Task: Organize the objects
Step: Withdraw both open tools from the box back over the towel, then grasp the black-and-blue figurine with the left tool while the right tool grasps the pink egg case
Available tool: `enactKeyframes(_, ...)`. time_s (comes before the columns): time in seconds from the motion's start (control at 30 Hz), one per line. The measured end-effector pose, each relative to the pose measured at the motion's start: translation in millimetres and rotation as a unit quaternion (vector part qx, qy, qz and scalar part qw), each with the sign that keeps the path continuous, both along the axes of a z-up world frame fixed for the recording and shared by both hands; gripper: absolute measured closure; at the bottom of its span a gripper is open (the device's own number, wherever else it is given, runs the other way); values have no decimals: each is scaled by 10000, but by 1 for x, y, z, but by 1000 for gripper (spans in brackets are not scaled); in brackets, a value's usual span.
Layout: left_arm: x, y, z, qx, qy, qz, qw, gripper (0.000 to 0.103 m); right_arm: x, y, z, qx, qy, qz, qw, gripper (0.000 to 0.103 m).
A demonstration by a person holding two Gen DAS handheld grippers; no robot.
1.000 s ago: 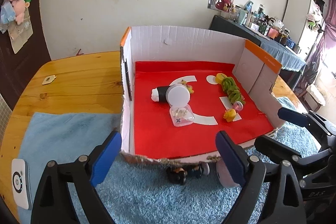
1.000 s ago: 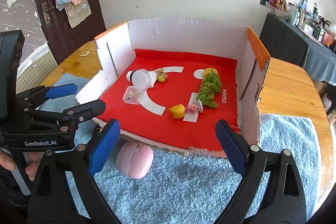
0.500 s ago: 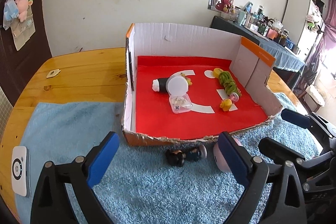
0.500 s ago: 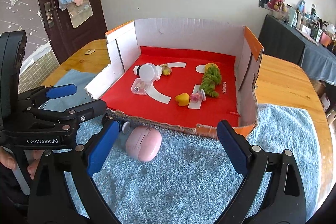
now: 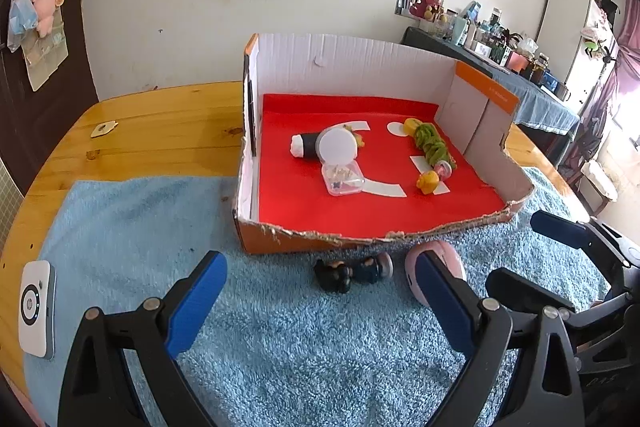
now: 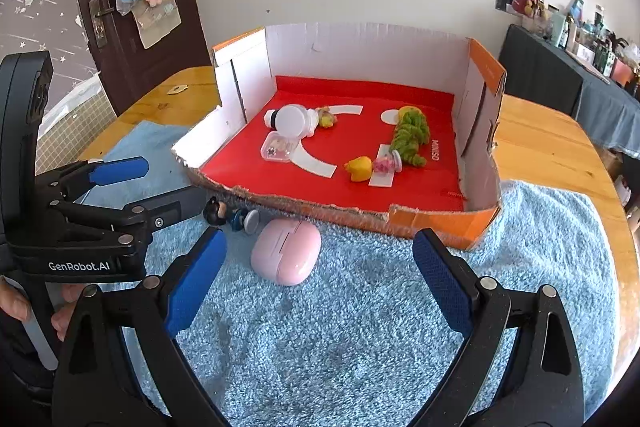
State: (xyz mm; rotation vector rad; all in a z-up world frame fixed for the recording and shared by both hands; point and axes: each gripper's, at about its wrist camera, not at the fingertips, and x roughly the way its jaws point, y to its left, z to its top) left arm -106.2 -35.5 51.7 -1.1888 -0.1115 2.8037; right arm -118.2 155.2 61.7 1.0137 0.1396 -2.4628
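Both grippers, left point(image 5: 320, 301) and right point(image 6: 318, 281), hover with fingers spread (empty); next likely grasps the pink oval plastic case point(image 6: 286, 257) for the red-lined cardboard box point(image 6: 478, 147).

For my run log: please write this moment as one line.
left hand-held gripper open | right hand-held gripper open | pink case, figurine outside box

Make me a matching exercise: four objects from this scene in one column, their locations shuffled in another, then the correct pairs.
Objects:
1. pink oval case
2. small yellow duck toy
3. white rectangular device
4. clear plastic box

Locations:
A. left edge of the wooden table
B. red box floor, beside the white round lid
C. blue fluffy mat, outside the cardboard box
D. red box floor, near the green fuzzy toy

Pairs: 1-C, 2-D, 3-A, 4-B
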Motion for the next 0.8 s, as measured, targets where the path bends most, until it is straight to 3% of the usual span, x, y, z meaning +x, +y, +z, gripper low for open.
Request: enactKeyframes(0.8,-6,-4,-19,4,-322,4,9995,6,-11,-23,-39,277,-318,27,9991,8)
